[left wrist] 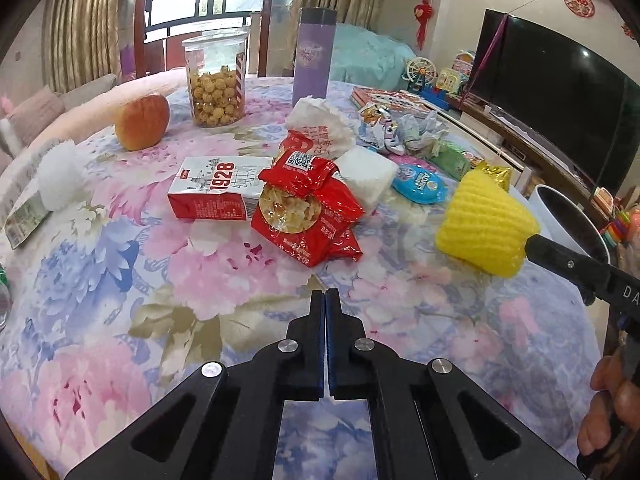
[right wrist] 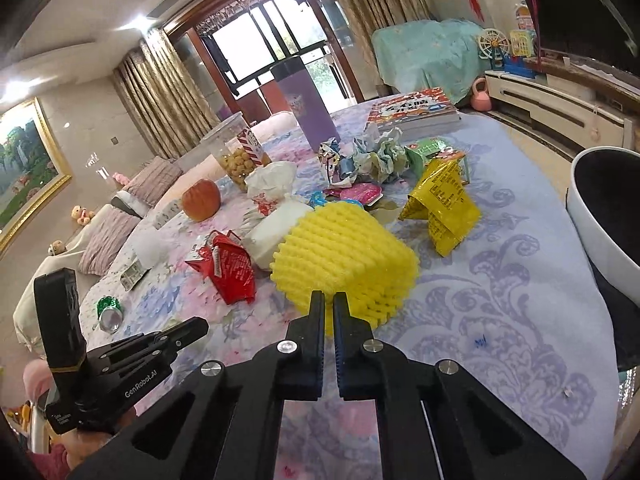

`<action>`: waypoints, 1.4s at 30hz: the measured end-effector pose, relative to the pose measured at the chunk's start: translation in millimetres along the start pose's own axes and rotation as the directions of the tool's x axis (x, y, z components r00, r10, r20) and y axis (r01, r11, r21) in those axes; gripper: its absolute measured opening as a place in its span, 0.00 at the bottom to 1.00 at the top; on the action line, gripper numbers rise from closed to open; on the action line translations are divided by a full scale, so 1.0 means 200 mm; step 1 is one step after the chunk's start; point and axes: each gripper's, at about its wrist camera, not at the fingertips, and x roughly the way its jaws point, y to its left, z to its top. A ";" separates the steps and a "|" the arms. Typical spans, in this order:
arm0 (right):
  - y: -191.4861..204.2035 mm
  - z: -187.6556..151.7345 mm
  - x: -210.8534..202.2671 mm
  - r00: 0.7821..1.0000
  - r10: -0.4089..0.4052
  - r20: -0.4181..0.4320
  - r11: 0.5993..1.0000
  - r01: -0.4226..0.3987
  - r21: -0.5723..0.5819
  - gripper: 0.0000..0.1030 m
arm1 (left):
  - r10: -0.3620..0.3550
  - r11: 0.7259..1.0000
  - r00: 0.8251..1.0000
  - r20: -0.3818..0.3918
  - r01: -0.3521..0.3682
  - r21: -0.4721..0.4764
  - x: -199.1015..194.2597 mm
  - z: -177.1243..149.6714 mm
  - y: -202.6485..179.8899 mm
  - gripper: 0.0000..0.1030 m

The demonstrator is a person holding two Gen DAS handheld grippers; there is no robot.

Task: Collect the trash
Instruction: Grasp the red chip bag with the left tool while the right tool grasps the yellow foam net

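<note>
A round table under a floral cloth of pink, blue and white [left wrist: 132, 264] carries a red-and-white "1928" carton [left wrist: 218, 194] lying flat, a crumpled red foil snack bag [left wrist: 308, 216] touching it, a red-orange apple [left wrist: 143, 121], a clear plastic jar of puffed balls [left wrist: 216, 80], a tall purple tumbler [left wrist: 312, 54], a folded yellow foil packet [right wrist: 442, 204] and a blue oval wrapper [left wrist: 420, 185].

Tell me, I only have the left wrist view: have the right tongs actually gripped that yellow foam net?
Observer: Yes. The right wrist view shows the right tongs shut on the near edge of the yellow foam net.
Operator: What's behind the net?
Observer: A yellow packet, folded up like a tent. You see only its gold corner.
Operator: Anything I'm missing on my left?
Observer: A green and silver foil item lies near the tip of the left tongs.
</note>
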 end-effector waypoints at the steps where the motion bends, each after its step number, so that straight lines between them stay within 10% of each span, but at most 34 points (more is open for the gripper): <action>1: 0.00 -0.01 -0.01 1.000 0.003 0.002 1.000 -0.003 0.003 0.04 | -0.002 1.000 1.000 0.002 0.002 0.002 -0.01 0.00 0.00 0.00; 8: -0.03 -0.03 -0.04 0.999 0.010 -0.033 0.999 -0.009 0.045 0.12 | -0.022 1.000 1.000 -0.002 0.022 -0.006 -0.05 -0.02 0.01 0.02; 12: -0.07 -0.06 -0.03 0.999 -0.005 -0.054 0.997 0.009 0.070 0.75 | -0.024 0.999 1.000 -0.015 0.024 -0.029 -0.01 0.02 0.03 0.27; 13: -0.07 -0.06 -0.04 0.999 -0.005 -0.044 0.998 0.008 0.067 0.76 | -0.013 0.999 1.000 -0.006 0.013 -0.033 -0.01 0.03 0.03 0.40; 21: -0.08 0.02 0.06 0.998 -0.027 -0.054 0.999 0.030 0.042 0.76 | 0.034 0.999 0.997 0.064 -0.033 -0.016 0.10 0.18 0.01 0.59; 25: -0.11 0.05 0.15 0.997 -0.009 -0.071 0.999 0.012 0.048 0.72 | 0.012 1.000 1.000 0.013 -0.012 0.001 0.22 0.20 0.01 0.10; 28: -0.11 0.06 0.20 0.995 -0.002 -0.095 0.999 0.005 0.039 0.33 | -0.005 1.000 1.000 -0.001 0.005 -0.008 0.27 0.20 0.02 0.06; 31: -0.13 0.04 0.21 0.995 0.003 -0.102 0.999 0.002 0.050 0.18 | -0.005 1.000 1.000 0.007 0.006 -0.009 0.27 0.21 0.03 0.04; 42: -0.15 0.04 -0.06 0.998 0.055 -0.004 0.995 -0.055 0.087 0.13 | -0.031 0.999 1.000 0.003 0.031 0.044 0.12 0.16 -0.09 0.03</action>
